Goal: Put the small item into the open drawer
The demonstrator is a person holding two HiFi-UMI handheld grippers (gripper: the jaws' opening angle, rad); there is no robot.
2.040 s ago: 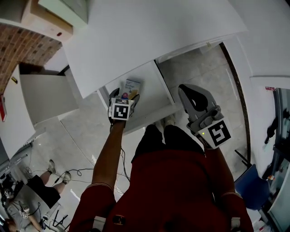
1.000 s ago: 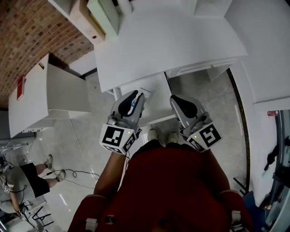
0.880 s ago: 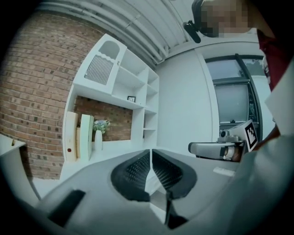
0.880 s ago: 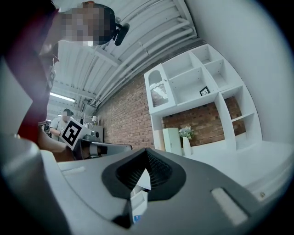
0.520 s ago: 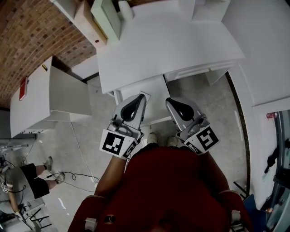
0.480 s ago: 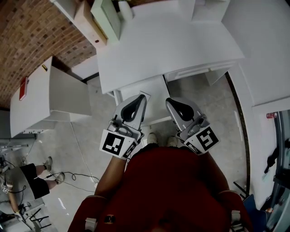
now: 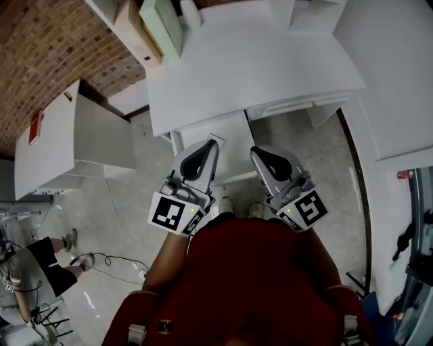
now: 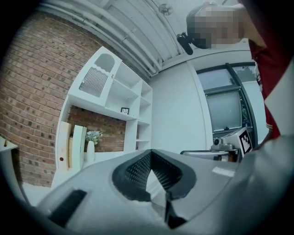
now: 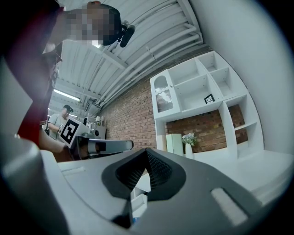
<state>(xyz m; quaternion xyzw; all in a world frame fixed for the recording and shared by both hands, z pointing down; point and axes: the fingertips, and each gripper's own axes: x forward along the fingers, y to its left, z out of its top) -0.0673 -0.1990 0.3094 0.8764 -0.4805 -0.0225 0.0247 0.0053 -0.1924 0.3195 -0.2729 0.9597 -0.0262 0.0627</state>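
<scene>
The open white drawer (image 7: 233, 135) juts from under the white desk (image 7: 250, 61) in the head view. A pale boxy corner (image 7: 217, 140), perhaps the small item, peeks out in the drawer beside my left gripper's tip. Both grippers hang side by side above the drawer's front, close to my body. My left gripper (image 7: 212, 144) (image 8: 150, 154) is shut with nothing between its ribbed pads. Beside it, my right gripper (image 7: 255, 151) (image 9: 146, 152) is also shut and empty.
A white cabinet (image 7: 74, 145) stands to the left on the tiled floor. Pale green books (image 7: 159, 20) and a white vase (image 8: 90, 150) rest at the back of the desk, under white shelves on a brick wall. A person stands at the lower left (image 7: 30, 267).
Two seconds ago my left gripper reached down over the small box in the drawer. It has since come up and back, empty. The right gripper has drawn in beside it.
</scene>
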